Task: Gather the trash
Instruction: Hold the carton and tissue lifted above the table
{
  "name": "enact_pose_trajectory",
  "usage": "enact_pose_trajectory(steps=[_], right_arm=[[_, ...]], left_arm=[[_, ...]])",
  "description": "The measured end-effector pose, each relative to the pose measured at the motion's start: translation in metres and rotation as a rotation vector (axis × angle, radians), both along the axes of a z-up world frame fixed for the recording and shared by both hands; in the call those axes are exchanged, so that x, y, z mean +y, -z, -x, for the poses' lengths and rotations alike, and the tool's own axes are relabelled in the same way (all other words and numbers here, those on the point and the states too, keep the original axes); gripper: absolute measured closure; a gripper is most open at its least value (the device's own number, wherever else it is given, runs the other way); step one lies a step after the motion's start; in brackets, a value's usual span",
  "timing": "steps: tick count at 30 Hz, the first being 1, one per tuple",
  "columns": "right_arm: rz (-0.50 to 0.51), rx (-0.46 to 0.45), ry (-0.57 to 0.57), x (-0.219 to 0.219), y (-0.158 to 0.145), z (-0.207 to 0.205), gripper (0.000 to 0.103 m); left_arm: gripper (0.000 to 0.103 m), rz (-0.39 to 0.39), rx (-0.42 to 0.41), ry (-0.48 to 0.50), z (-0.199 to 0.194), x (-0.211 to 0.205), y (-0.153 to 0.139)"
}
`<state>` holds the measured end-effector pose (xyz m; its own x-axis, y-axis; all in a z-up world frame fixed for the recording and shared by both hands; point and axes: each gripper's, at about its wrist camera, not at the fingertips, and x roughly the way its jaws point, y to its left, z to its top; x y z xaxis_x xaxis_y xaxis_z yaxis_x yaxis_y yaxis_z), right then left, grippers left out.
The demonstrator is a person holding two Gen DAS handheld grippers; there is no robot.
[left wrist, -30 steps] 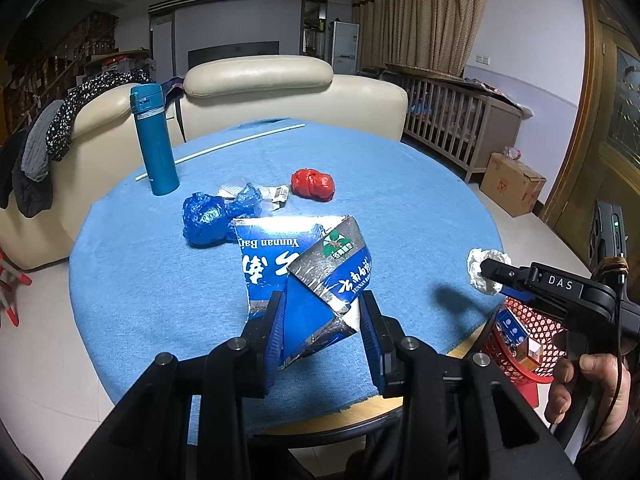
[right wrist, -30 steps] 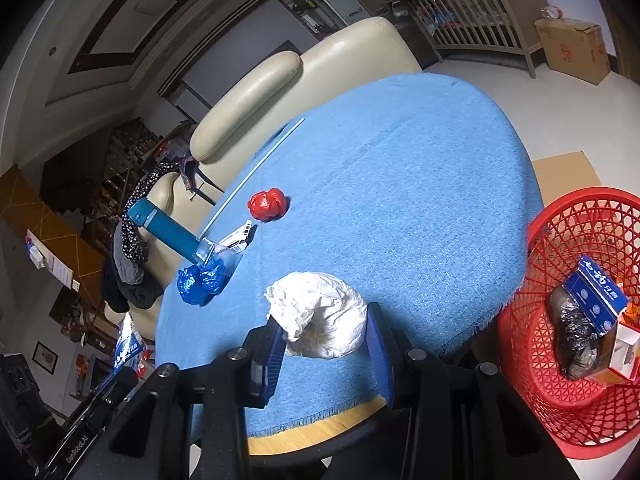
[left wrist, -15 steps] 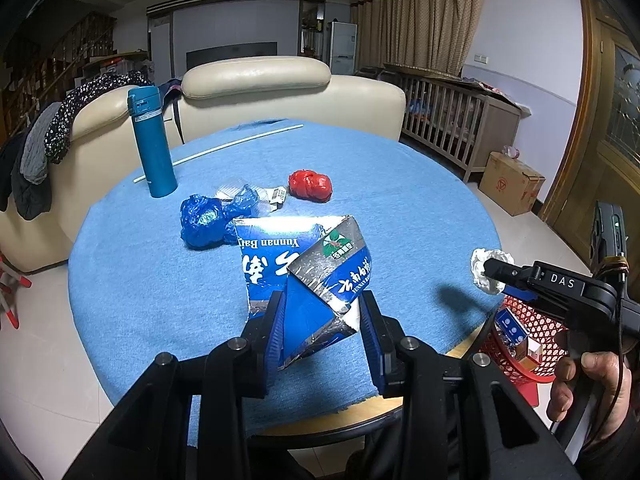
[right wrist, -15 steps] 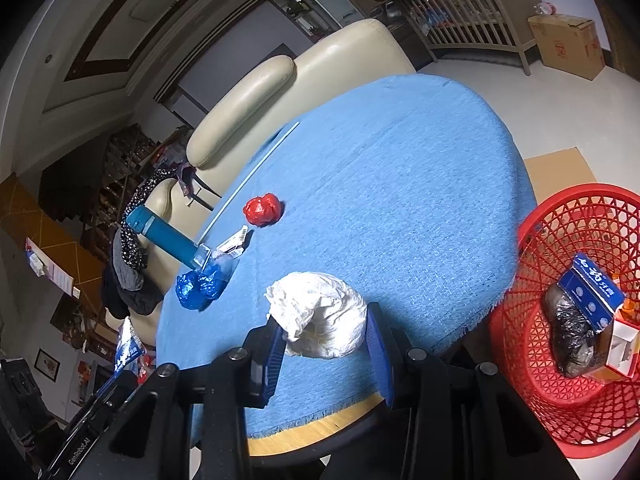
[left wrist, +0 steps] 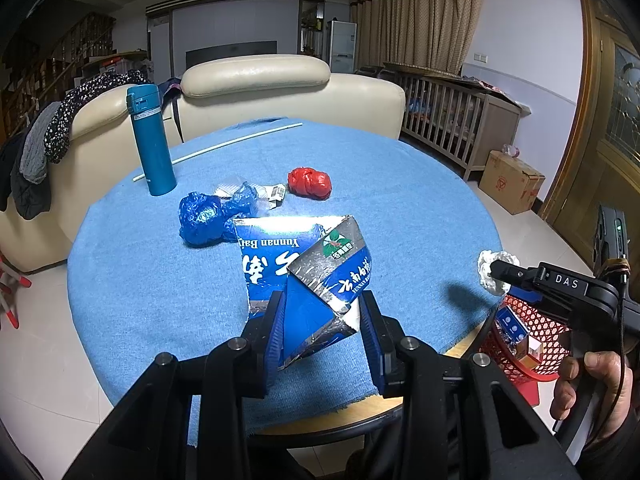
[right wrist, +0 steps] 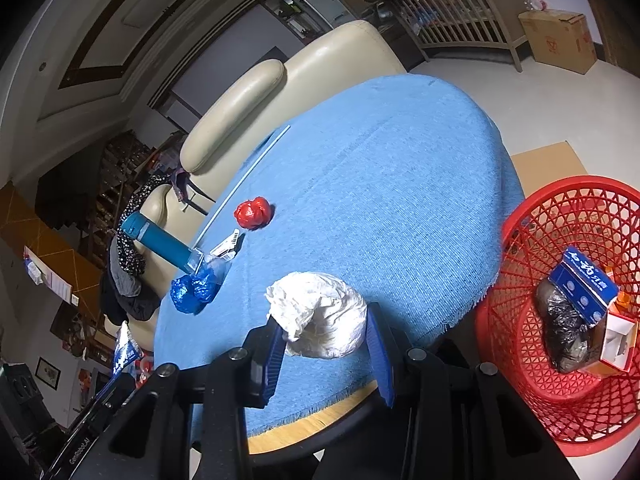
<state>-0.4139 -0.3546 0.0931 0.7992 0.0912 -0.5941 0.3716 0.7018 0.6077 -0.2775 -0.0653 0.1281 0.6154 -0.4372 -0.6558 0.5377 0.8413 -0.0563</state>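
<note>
left gripper (left wrist: 322,330) clamps blue carton (left wrist: 304,268) | right gripper (right wrist: 326,346) clamps white paper wad (right wrist: 320,320) (red basket (right wrist: 532,236) to its right)

Your left tongs (left wrist: 323,322) are black with blue pads and hold a blue and silver carton (left wrist: 308,268) printed with white characters and a green emblem, while your right tongs (right wrist: 326,344), the same black and blue, hold a white crumpled wad (right wrist: 320,320). On the counter (right wrist: 380,168) you have a light blue woven cloth carrying a teal flask (left wrist: 151,140), a dark blue crumpled bag (left wrist: 204,220), a red wad (left wrist: 310,182) and a white rod (left wrist: 224,146). Beside it, your red lattice basket (right wrist: 532,392) holds a blue box (right wrist: 584,284) with white print and a black bag (right wrist: 560,332).
</note>
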Motion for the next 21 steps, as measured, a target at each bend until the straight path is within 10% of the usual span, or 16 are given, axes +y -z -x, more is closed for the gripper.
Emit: enact_pose_trajectory(steps=[21], right_arm=[[-0.016,0.003,0.004,-0.0028,0.0049,0.0040,0.062]], left_arm=[[0.065,0.000,0.000,-0.010,0.0024,-0.0006,0.0010]])
